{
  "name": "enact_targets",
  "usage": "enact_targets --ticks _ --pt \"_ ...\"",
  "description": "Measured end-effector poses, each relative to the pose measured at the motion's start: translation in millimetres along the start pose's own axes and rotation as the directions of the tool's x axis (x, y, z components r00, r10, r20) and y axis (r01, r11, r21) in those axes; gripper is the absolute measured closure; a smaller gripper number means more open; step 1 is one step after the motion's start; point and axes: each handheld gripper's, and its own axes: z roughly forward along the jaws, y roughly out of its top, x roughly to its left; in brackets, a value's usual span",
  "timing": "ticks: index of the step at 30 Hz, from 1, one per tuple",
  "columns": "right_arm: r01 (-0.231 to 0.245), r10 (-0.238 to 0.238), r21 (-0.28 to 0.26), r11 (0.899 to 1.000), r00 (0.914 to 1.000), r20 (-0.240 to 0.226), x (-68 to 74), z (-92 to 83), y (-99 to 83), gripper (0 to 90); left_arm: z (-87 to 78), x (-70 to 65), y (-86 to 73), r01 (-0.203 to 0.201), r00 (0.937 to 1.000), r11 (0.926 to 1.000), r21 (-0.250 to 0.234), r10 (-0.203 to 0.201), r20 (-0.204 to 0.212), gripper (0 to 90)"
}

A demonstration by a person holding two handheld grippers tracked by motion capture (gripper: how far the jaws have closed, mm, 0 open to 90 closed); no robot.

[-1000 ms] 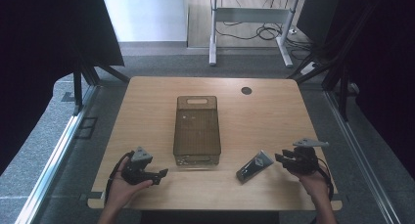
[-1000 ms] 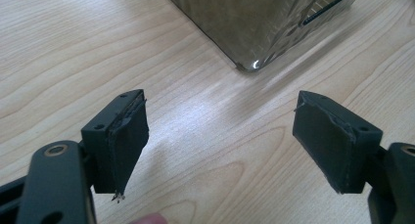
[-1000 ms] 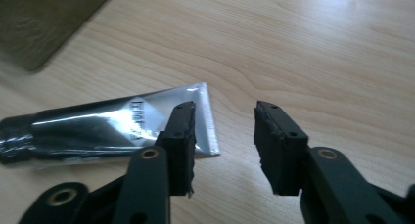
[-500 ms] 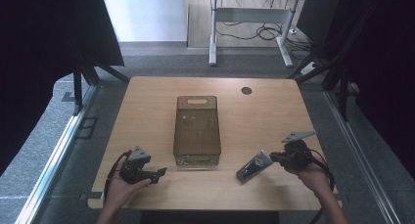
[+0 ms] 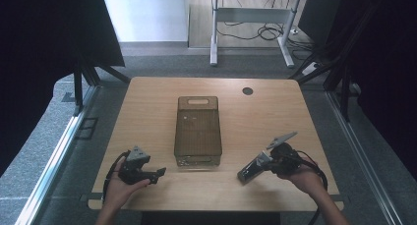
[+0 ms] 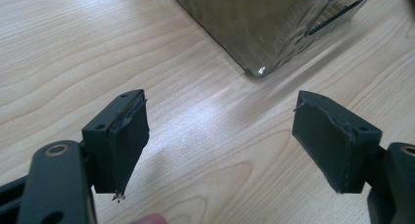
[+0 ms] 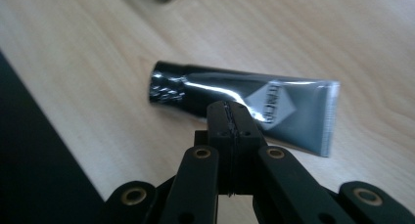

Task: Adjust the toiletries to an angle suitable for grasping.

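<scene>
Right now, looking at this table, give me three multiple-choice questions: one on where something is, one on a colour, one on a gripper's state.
1. Where does the tube lie?
A. inside the bin
B. on the table, right of the bin
C. by the far edge

2. What colour is the tube?
A. white
B. red
C. black and silver

3. How does the left gripper stand?
A. open
B. shut on the tube
C. shut on nothing

Answers: 1 B, the high view shows it on bare wood beside the bin. 2 C, the right gripper view shows it. 3 A, its jaws stand wide apart.
</scene>
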Motion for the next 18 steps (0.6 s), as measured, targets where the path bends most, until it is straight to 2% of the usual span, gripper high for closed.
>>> enact_targets --ticks 6,7,14,15,18 --pt "0.033 -0.031 0.058 0.998 0.9987 -0.040 10.7 10.9 2.7 89.7 2.0 -0.4 -0.5 -0.007 1.0000 0.9999 0.012 0.007 -0.005 21.8" --pt "0.043 -0.038 0.091 0.995 0.9980 -0.051 14.9 17.1 2.9 89.8 2.7 -0.8 -0.5 -0.013 0.9998 0.9997 0.019 0.014 -0.016 21.8" --pt "0.065 -0.054 0.140 0.988 0.9949 -0.085 26.0 34.5 3.1 89.8 2.0 -0.4 -0.7 -0.011 0.9997 0.9998 0.018 0.011 -0.020 21.8" --pt "0.081 -0.067 0.165 0.983 0.9937 -0.090 31.7 40.3 3.4 89.8 2.0 -0.4 -0.7 -0.011 0.9997 0.9998 0.018 0.012 -0.020 21.8" --pt "0.105 -0.087 0.182 0.978 0.9910 -0.102 38.9 47.1 3.5 89.8 2.7 -0.3 -0.8 -0.013 0.9997 0.9997 0.020 0.014 -0.019 21.8"
